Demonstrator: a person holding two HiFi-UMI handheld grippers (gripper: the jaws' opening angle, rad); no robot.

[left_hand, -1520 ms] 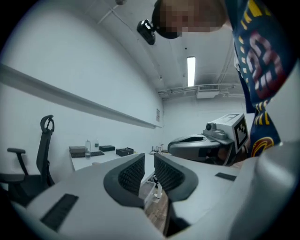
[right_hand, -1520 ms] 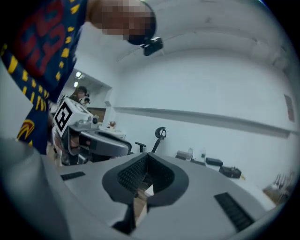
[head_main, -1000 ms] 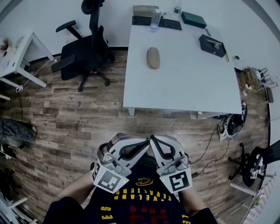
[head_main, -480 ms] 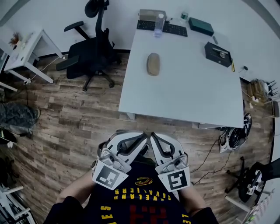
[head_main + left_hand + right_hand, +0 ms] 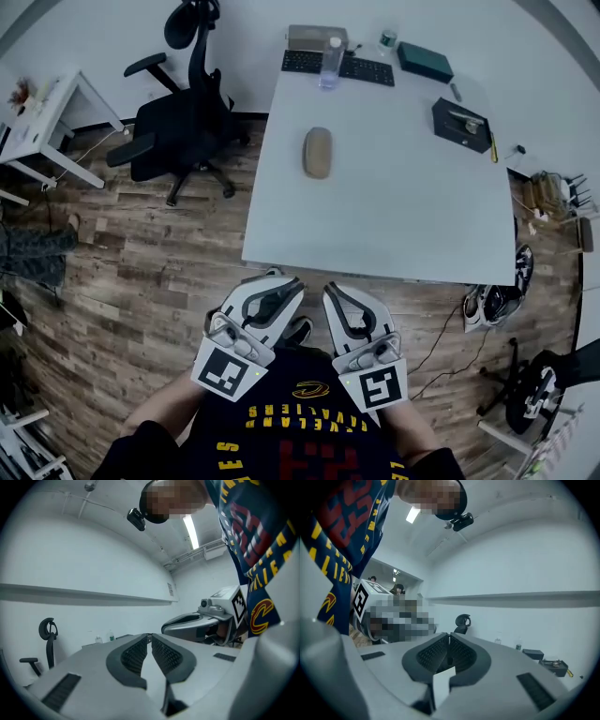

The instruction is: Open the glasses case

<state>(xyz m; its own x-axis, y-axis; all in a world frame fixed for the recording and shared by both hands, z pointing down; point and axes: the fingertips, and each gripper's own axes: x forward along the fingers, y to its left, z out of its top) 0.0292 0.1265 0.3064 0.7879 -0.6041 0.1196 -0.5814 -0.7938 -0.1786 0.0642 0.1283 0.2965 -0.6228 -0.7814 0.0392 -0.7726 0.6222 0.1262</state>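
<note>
- White rectangular bench [image 5: 394, 187] on wood-plank floor [image 5: 141, 244]; black office chair [image 5: 183, 122] beside it.
- Tan oval glasses case [image 5: 318, 152] closed, on the bench's left half, well apart from both grippers.
- Left gripper [image 5: 279, 278] and right gripper [image 5: 331, 292] short of the bench edge; fingers pressed together, nothing held.
- Yellow shirt lettering [image 5: 305, 422], upside down: "CLEVELAND".

— Does the glasses case [image 5: 318, 152] on the tabletop [image 5: 394, 216] show a seam or catch?
— It's too small to tell from the head view. In their own views, the left claw [image 5: 150, 637] and right claw [image 5: 448, 637] cover most of the tabletop, and the case can't be made out.
— And the small object [image 5: 387, 39] at the tabletop's far edge?
— That's too small to name.
</note>
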